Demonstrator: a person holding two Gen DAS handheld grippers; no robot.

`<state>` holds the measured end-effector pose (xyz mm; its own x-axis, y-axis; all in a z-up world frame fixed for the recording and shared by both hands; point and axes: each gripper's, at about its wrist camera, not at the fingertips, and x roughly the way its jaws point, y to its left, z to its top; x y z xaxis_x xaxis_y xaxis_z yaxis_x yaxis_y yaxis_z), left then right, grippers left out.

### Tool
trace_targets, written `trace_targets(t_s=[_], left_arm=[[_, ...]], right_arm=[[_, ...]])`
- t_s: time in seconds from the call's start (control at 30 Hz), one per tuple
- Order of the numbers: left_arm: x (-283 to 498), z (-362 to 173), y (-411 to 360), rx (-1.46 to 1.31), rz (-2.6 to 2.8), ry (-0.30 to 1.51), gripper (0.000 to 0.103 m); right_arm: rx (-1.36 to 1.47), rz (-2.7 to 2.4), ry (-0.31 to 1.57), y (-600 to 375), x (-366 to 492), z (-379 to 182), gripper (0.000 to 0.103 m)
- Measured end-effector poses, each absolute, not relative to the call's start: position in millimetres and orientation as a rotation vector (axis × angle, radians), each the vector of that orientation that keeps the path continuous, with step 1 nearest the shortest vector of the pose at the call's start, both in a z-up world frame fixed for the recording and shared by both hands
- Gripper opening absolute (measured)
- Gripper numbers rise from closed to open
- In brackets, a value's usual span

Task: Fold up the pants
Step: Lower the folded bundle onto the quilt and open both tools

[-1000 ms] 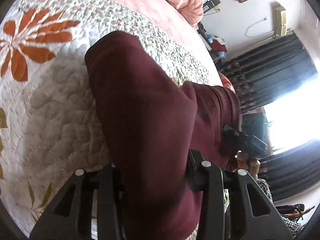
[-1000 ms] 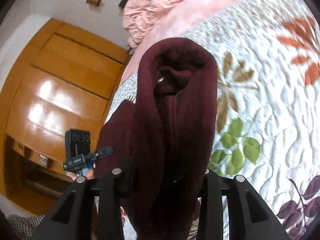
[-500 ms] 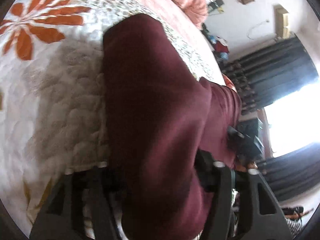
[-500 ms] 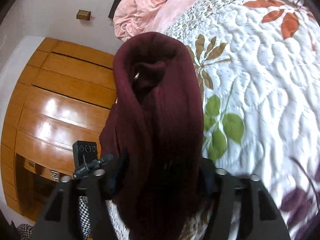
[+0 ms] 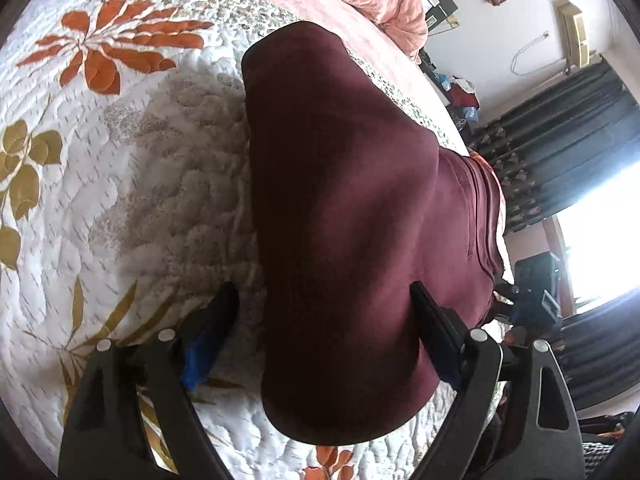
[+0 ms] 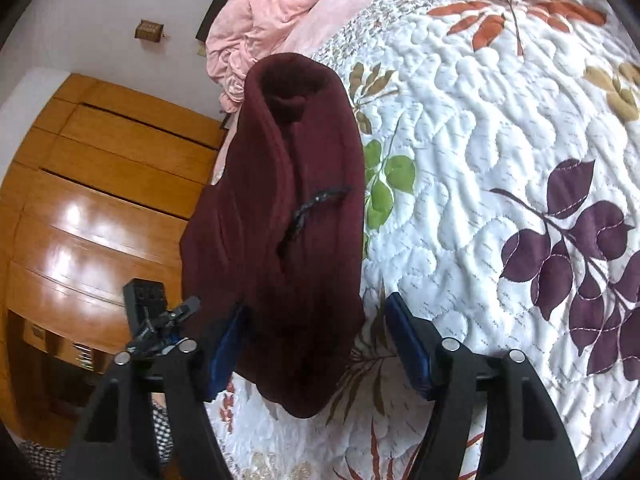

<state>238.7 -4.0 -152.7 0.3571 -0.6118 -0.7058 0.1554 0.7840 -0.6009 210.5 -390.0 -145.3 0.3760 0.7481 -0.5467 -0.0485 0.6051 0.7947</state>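
Note:
The maroon pants (image 5: pixel 344 220) lie folded over in a thick bundle on the white quilted bedspread (image 5: pixel 132 160). In the right wrist view the pants (image 6: pixel 288 208) show a rolled end and a dark zipper. My left gripper (image 5: pixel 324 312) is open, its fingers spread on either side of the near edge of the pants. My right gripper (image 6: pixel 316 324) is open too, fingers apart around the near end of the bundle, with a gap to the cloth on the right side.
A pink blanket (image 6: pixel 272 12) is heaped at the head of the bed. A wooden wardrobe (image 6: pixel 80 200) stands beside the bed. Dark curtains (image 5: pixel 560 152) and a bright window are on the other side. The quilt (image 6: pixel 500 160) extends widely around the pants.
Both grippers were shut on the pants and have opened and let go. The pants now rest on the bed and both grippers have drawn back a little.

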Motion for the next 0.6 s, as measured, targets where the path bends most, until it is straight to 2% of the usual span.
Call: trace_targets(t_s=[0.1, 0.23, 0.33, 0.43, 0.6], left_arm=[[233, -140, -6, -0.481, -0.477, 1.1, 0.08], [217, -112, -13, -0.361, -0.345, 1.054, 0.082], [200, -94, -21, -0.246, -0.204, 1.011, 0.09], [189, -86, -31, -0.152, -0.11, 1.01, 0.092], [154, -82, -30, -0.03, -0.038, 1.003, 0.095]], right_arm=[[0.802, 0.563, 1.06, -391, 204, -135, 0.071], [0.7, 0.479, 1.014, -389, 176, -102, 0.071], [0.49, 0.321, 1.019, -367, 158, -74, 0.082], [0.328, 0.213, 1.011, -340, 142, -60, 0.1], [0.267, 0.154, 1.051, -308, 121, -56, 0.099]])
